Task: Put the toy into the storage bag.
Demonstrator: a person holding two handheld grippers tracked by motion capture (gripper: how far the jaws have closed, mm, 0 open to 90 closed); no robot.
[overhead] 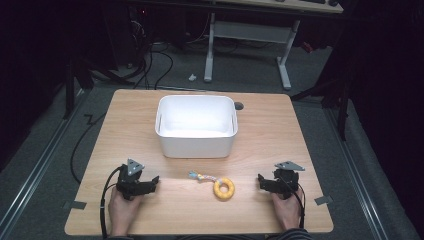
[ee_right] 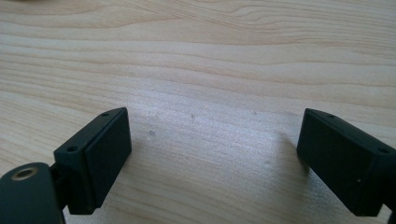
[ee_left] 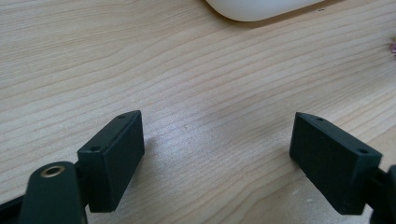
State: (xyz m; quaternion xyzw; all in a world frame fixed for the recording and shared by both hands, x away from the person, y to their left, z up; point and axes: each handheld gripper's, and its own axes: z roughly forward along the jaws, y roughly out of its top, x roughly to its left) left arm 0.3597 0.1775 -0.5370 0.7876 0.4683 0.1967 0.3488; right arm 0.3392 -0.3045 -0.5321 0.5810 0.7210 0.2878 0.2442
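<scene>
Nearest the camera in the high view: 2 hands at the near edge of the wooden table (overhead: 280,130), each wrapped around a gripper. Left gripper (overhead: 156,181) well to the left of the yellow ring toy (overhead: 224,188), low over the wood, jaws pointed toward that toy. Right gripper (overhead: 260,181) about as far to the right of the toy, jaws likewise turned inward. Nothing touched the toy; lay flat on the table, alone between the 2 grippers, a short braided rope tail (overhead: 201,176) stretching from it up and to the left. Behind the toy, toward the far side of the table, stood a white plastic tub (overhead: 196,141), upright, clearly apart from the toy and from both grippers.

Seen along the left gripper (ee_left: 218,135) from its own camera: 2 black jaws spread wide apart, only bare wood grain between them, a rounded corner of the tub (ee_left: 254,10) at the top edge. Seen along the right gripper (ee_right: 214,135) from its own camera: same wide spread, jaws apart as far as they went, bare table (ee_right: 196,56) between them, nothing held.
</scene>
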